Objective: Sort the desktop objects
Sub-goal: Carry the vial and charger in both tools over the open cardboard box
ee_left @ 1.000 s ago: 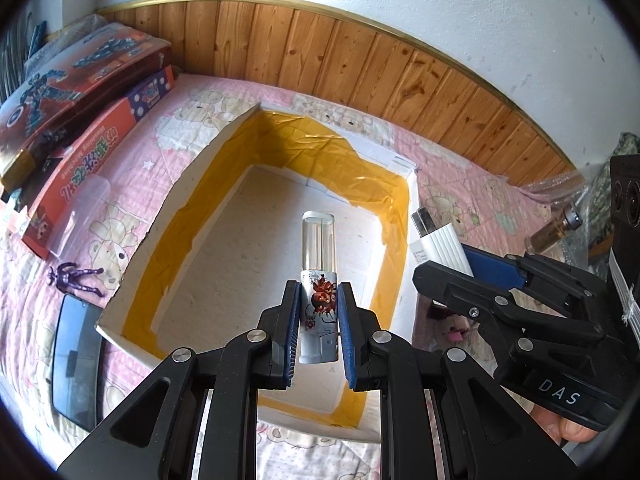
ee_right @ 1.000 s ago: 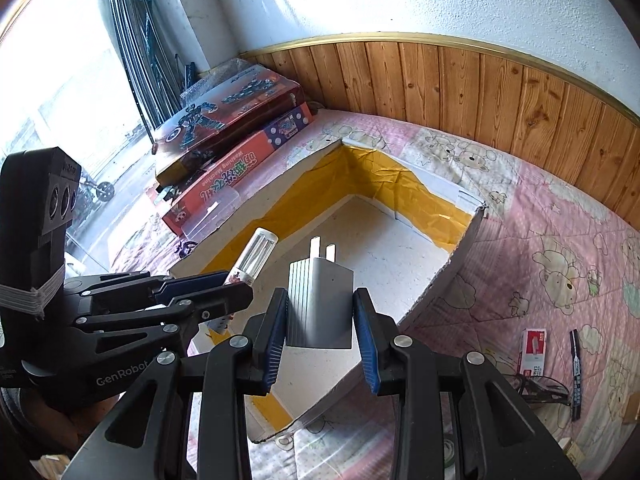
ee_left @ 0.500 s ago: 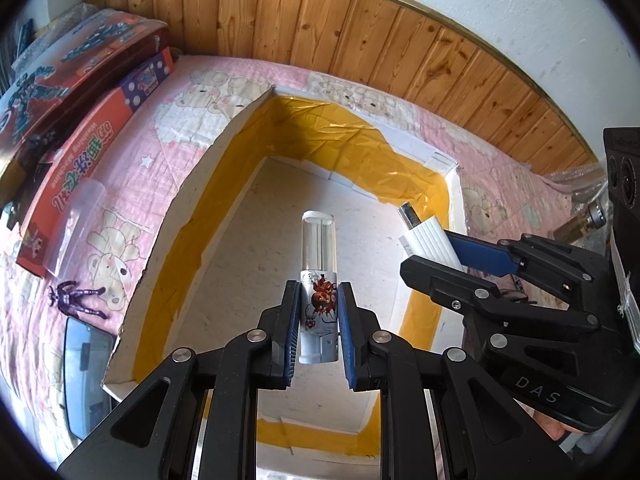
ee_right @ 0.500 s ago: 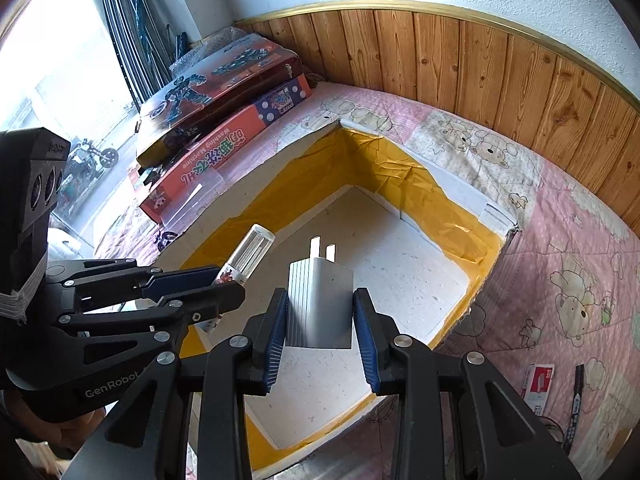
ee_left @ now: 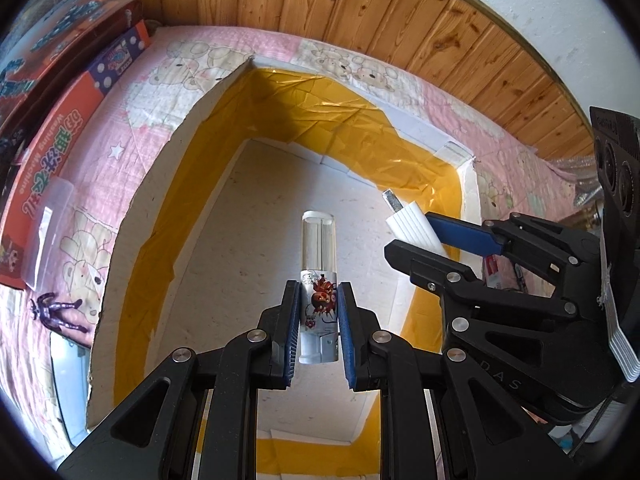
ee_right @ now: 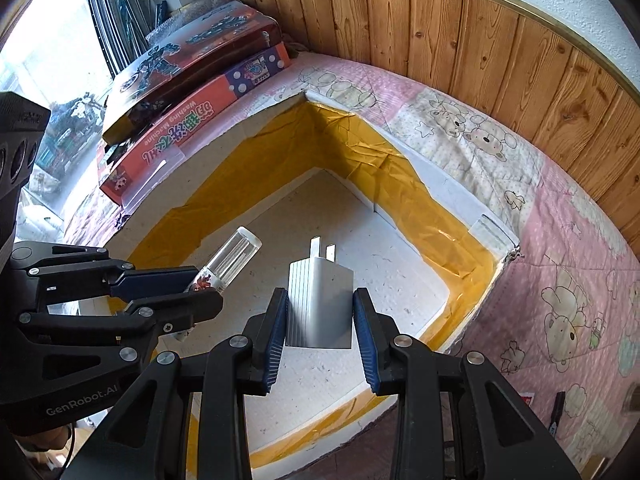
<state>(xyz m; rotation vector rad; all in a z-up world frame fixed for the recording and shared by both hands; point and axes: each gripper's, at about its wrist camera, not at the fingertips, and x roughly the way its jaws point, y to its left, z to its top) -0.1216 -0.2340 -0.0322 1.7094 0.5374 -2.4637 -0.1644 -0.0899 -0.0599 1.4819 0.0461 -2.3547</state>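
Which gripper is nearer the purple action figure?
Left. The left gripper, shut on the clear-capped tube, is over the foam box beside the purple action figure; the right gripper, holding the white charger, is farther across.

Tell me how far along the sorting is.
Nothing lies in the foam box yet. In hand: left gripper clamps a clear-capped tube, right gripper a white charger plug, both over the box. Left: dropping both, plus the purple figure outside.

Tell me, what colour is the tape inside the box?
Yellow tape lines the box walls; clearest in the right wrist view.
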